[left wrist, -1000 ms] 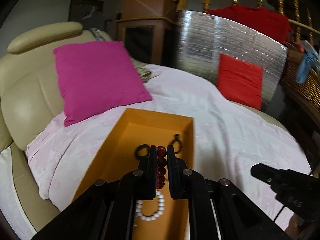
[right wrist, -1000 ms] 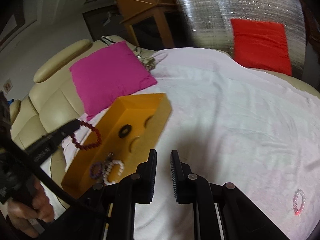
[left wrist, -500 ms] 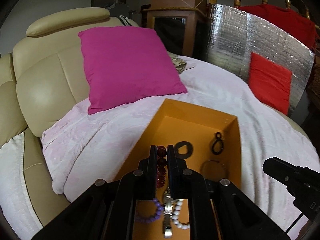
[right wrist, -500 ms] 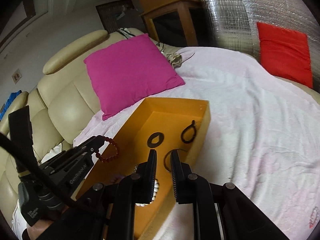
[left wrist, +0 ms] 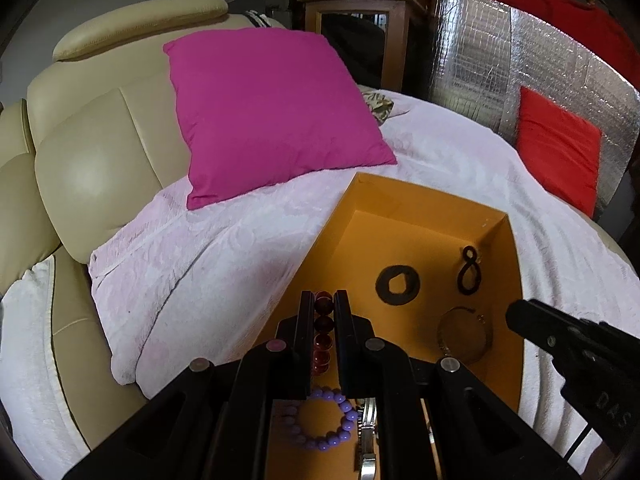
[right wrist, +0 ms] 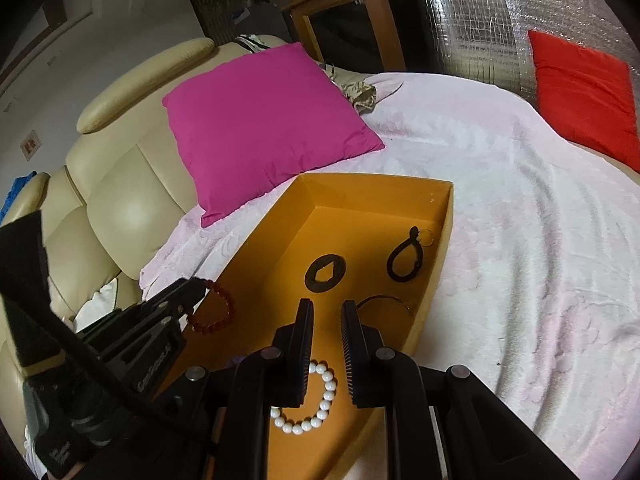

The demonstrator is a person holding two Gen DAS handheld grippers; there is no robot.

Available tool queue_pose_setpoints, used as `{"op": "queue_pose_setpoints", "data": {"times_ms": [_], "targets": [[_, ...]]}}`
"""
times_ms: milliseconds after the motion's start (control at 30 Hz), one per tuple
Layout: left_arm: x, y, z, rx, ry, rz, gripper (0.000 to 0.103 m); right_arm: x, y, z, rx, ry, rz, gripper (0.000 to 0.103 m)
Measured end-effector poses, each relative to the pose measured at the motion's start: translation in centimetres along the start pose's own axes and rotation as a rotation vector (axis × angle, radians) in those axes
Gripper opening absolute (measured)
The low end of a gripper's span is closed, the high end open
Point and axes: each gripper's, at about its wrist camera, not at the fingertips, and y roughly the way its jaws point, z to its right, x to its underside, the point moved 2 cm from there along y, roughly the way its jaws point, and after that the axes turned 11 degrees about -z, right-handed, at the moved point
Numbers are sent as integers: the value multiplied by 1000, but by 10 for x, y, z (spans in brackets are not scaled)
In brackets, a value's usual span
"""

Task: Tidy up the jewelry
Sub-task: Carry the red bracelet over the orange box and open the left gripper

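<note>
red bead bracelet | clamped, hanging over orange box | purple bracelet inside

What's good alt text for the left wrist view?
The left gripper is shut on a dark red bead bracelet above an open orange box on a pale pink bedspread. The box holds a purple bead bracelet, a black ring and a black loop; a magenta pillow lies behind.

both grippers are matte black plastic: the left gripper has round silver screws, the right gripper ribbed pads, faint lettering on both.
</note>
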Motion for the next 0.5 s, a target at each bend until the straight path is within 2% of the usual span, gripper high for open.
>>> {"op": "queue_pose_setpoints", "data": {"times_ms": [500], "targets": [[4,29,-1,-22,10,-101,10,-13,32,5,32,26,-36,16]]}}
